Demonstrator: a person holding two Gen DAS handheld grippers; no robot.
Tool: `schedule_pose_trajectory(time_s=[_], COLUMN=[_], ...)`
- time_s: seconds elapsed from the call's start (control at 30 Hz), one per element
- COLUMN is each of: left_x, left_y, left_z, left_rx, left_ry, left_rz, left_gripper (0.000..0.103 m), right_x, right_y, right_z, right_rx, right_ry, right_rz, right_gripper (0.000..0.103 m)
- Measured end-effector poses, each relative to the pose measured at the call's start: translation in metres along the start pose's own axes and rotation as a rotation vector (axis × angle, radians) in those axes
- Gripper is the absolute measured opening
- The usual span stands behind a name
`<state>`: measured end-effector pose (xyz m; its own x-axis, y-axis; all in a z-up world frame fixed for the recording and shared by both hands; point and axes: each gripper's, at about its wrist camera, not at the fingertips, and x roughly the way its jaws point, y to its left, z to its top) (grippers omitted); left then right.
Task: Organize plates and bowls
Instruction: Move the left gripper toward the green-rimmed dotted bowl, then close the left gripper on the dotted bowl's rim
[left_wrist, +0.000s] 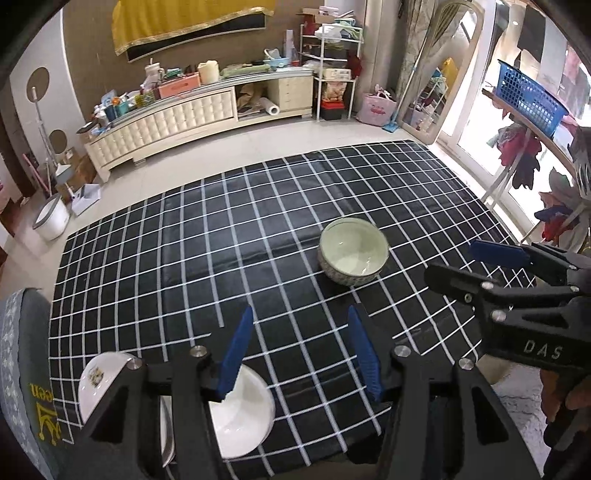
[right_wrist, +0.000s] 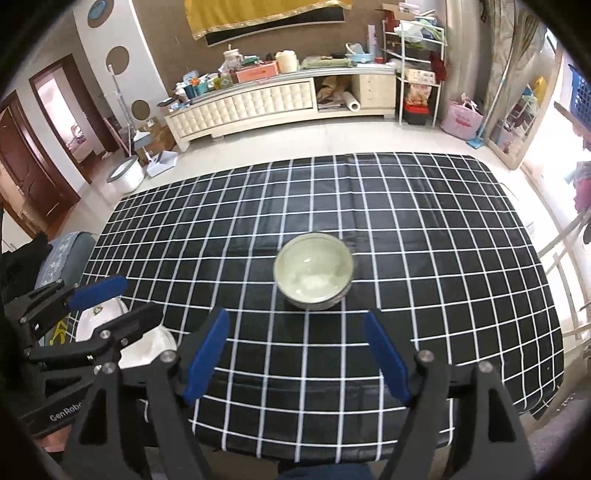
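Green bowl (right_wrist: 314, 271) is seen upright near the middle of the counter (right_wrist: 443, 258); round, glazed, pale green inside with a glossy sheen, darker patterned outer wall. Nothing solid is visible in it, only reflections.

White bowl (left_wrist: 240, 413) is located at the counter's near left corner, smooth glossy white; contents not discernible. A white plate (left_wrist: 98, 380) with a small floral print is set just beside it on the left, partly hidden by the gripper frame. Whether the two touch cannot be told.

Counter is covered by a black cloth with a white grid, creased along fold lines.

Left hand-held gripper (left_wrist: 301, 354): blue ribbed pads held wide apart, nothing between them, positioned above the white bowl's edge. Right hand-held gripper (right_wrist: 295, 358): pads likewise spread apart, empty, aimed at the green bowl, not touching it.

Blue plastic lattice basket (left_wrist: 528, 96) is seen on a shelf at right; contents not visible.
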<state>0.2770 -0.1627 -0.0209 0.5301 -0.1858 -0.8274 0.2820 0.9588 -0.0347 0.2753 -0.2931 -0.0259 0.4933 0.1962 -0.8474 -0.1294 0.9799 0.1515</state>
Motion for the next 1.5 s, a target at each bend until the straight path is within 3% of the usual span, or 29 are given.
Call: schedule_pose_trajectory(time_s=[0.57,0.93,1.2,1.33,1.5], left_x=[0.095,0.156,0.194,0.208,0.217], left_y=[-0.021,-0.013,-0.003,0.001,0.003], left_z=[0.047,0.057,0.053,0.05,0.047], left_rx=[-0.013,-0.046,-0.084,-0.122,-0.115], left_ry=[0.107,0.181,0.24,0.266,0.267], left_rz=[-0.048,-0.015,0.006,-0.037,-0.06], left_gripper=[0.055,0.055,0.042,0.032,0.024], right_x=[0.072,0.128,0.15,0.157,0.161], right_y=[-0.052,-0.065,-0.064,-0.063,-0.066], right_z=[0.021,0.024,0.028,0.028,0.024], right_rx=[0.064,0.087,0.048,0.016,0.011], right_ry=[0.087,0.154,0.191,0.196,0.191], right_rz=[0.012,-0.013,-0.025,-0.039,-0.039], right_gripper=[0.08,0.079,0.06,0.052,0.028])
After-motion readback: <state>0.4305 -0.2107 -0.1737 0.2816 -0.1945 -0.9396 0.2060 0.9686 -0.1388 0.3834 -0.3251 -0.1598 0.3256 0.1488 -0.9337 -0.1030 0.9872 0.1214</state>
